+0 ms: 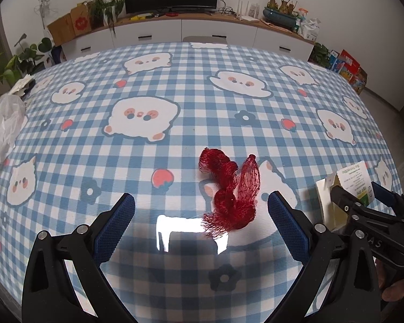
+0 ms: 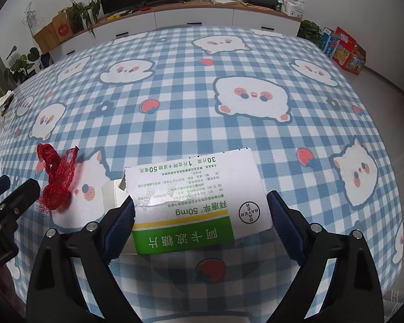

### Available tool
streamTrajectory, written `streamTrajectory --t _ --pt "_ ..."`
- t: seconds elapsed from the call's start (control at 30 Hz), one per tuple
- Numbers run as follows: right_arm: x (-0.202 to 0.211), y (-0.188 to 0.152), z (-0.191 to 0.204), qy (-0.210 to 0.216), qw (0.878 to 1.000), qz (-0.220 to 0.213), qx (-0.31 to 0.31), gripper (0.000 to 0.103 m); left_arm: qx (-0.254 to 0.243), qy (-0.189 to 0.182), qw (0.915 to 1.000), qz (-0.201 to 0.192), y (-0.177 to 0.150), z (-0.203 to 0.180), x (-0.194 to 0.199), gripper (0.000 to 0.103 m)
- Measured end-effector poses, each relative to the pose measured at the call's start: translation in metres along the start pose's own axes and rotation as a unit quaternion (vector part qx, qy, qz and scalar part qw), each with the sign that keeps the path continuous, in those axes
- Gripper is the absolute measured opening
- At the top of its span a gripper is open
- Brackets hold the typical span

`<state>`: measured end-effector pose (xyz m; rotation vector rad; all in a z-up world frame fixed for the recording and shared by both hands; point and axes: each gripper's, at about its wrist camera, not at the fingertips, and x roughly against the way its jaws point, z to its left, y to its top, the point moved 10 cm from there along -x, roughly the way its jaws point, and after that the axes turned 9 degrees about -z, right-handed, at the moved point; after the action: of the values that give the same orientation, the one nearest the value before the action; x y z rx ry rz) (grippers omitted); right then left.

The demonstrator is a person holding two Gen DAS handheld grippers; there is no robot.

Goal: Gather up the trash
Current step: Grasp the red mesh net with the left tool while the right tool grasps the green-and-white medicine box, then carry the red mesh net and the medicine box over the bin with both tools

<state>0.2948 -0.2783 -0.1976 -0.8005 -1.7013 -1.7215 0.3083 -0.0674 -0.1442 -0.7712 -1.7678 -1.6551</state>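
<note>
Left gripper (image 1: 201, 216) gapes over the crumpled red mesh net bag (image 1: 230, 188) on the blue checked tablecloth (image 1: 175, 102); loose mesh may snag a pad.

Right gripper (image 2: 201, 216) stands open astride the torn white-and-green cardboard medicine box (image 2: 199, 202), seemingly untouched; squeezing could crush it.
</note>
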Motion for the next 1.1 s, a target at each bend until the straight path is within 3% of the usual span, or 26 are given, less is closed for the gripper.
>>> streamTrajectory --t 0.27,0.33,0.47,0.53,0.6,0.63,1.1 --pt "0.004 -0.001 -0.028 -0.014 1.0 -0.006 -0.006 0.088 -0.002 -0.007 0.9999 0.012 0.001 -0.026 -0.025 0.095" --pt "0.002 -0.002 -0.034 -0.014 1.0 -0.004 -0.008 0.088 -0.003 -0.007 0.9998 0.017 0.0 -0.029 -0.03 0.089" --pt "0.002 -0.004 -0.039 -0.014 1.0 -0.004 -0.009 0.088 -0.006 0.004 0.9994 0.035 -0.006 -0.031 -0.04 0.066" --pt "0.003 -0.004 -0.041 -0.013 1.0 -0.005 -0.01 0.088 -0.018 0.028 0.9991 0.027 -0.005 -0.028 -0.039 0.05" --pt "0.005 -0.003 -0.041 -0.012 1.0 -0.006 -0.01 0.088 -0.018 0.04 0.9988 0.024 -0.004 -0.025 -0.038 0.02" --pt "0.006 -0.003 -0.042 -0.012 1.0 -0.007 -0.011 0.088 -0.017 0.042 0.9986 0.026 -0.004 -0.024 -0.037 0.017" --pt "0.018 0.001 -0.03 -0.017 1.0 -0.014 0.004 0.088 -0.018 0.034 0.999 0.023 -0.005 -0.014 -0.019 0.014"
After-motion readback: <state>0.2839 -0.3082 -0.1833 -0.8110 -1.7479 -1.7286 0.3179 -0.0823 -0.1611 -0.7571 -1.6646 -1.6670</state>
